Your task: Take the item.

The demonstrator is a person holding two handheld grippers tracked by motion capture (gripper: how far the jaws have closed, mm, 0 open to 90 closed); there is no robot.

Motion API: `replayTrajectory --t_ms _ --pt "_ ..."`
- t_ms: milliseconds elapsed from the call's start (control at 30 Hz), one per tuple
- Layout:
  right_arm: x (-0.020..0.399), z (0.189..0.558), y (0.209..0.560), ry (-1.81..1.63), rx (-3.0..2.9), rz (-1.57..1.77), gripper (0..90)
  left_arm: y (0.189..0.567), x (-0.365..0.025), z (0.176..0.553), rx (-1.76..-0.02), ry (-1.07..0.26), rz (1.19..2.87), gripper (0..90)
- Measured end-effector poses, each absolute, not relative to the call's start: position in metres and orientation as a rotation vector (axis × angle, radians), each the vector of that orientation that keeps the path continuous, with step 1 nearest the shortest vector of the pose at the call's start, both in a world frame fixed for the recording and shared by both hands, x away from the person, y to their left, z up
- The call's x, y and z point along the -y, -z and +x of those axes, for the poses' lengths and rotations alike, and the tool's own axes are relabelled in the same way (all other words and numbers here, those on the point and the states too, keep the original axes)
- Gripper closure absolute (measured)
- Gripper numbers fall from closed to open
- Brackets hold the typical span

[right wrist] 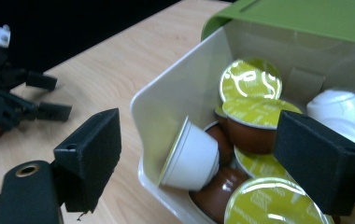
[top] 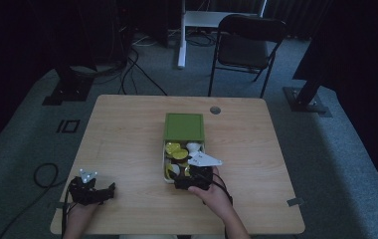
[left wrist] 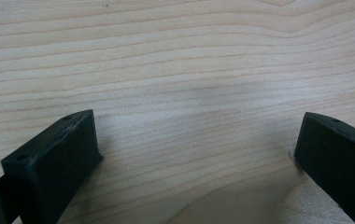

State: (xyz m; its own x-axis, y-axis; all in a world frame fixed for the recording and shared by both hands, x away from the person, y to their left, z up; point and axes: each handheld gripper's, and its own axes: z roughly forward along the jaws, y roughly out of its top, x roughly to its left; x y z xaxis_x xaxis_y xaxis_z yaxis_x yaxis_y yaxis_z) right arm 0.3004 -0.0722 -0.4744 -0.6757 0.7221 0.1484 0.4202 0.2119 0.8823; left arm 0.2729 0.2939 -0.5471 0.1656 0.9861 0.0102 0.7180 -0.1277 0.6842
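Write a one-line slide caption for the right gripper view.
Open right claw poised at the corner of a white box of green-lidded coffee capsules, its green lid raised.

No legible text, brand, number or sign found. The yellow-green foil lids (right wrist: 250, 79) of the capsules in the white box (right wrist: 166, 112) carry pale printed markings, too blurred and glare-struck to read. The green box lid (top: 184, 126) bears no readable lettering.

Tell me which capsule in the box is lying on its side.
The white capsule against the box's near corner: its yellow-green lid rim faces sideways toward the wall, while the brown capsules nearby show their lids upward.
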Motion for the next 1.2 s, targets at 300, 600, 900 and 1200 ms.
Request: replayTrajectory --t_ms 300,600,900,1200 --pt "0.063 0.298 0.485 -1.425 -2.205 1.091 22.6 0.547 -0.294 0.273 -1.604 -0.646 1.912 0.1" --pt "0.062 0.303 0.496 -1.358 -2.202 1.165 38.1 0.547 -0.294 0.273 -1.604 -0.646 1.912 0.1" --pt "0.053 0.306 0.503 -1.324 -2.25 1.175 43.4 0.547 -0.294 0.273 -1.604 -0.647 1.912 0.1" --pt "0.044 0.31 0.506 -1.246 -2.259 1.178 50.4 0.547 -0.294 0.273 -1.604 -0.647 1.912 0.1"
